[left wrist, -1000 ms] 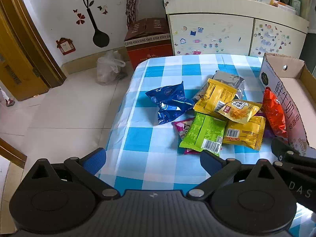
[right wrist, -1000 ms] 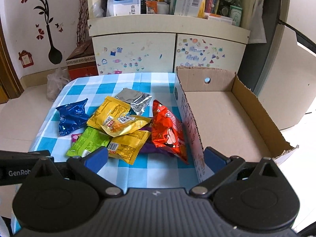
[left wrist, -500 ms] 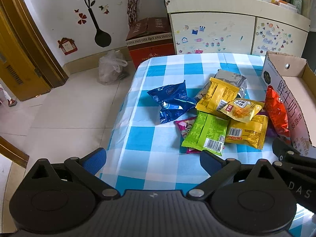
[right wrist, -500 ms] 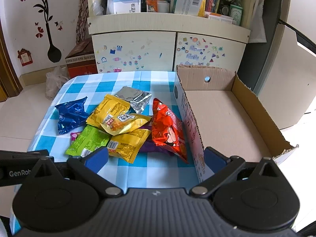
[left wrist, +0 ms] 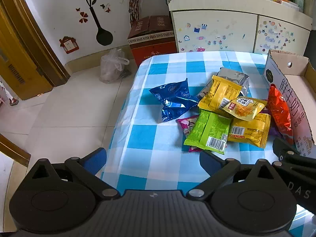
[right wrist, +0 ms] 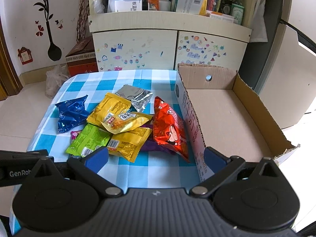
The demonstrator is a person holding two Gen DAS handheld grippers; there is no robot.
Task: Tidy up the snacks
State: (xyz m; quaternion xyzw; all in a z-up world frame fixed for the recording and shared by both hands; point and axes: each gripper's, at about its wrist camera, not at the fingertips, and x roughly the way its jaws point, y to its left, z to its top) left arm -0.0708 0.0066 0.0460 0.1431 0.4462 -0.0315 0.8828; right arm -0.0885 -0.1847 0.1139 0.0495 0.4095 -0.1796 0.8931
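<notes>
A pile of snack packets lies on the blue-checked table [left wrist: 162,138]: a blue packet [left wrist: 173,100], a green packet [left wrist: 209,132], yellow packets [left wrist: 221,94], a silver packet [left wrist: 235,77] and a red packet [left wrist: 280,112]. An open cardboard box [right wrist: 227,114] stands to their right, and the red packet [right wrist: 169,130] leans against its wall. My left gripper [left wrist: 153,158] is open and empty above the table's near edge. My right gripper [right wrist: 156,156] is open and empty, near the green packet [right wrist: 88,140] and the box wall.
A white cabinet [right wrist: 169,47] with a cluttered shelf stands behind the table. A red-brown carton [left wrist: 154,37] and a plastic bag [left wrist: 113,67] sit on the floor at the left. The table's left edge drops to tiled floor [left wrist: 69,114].
Both grippers have drifted slightly; the snacks sit a little lower and nearer in both views. Nothing was taken hold of or moved on the table.
</notes>
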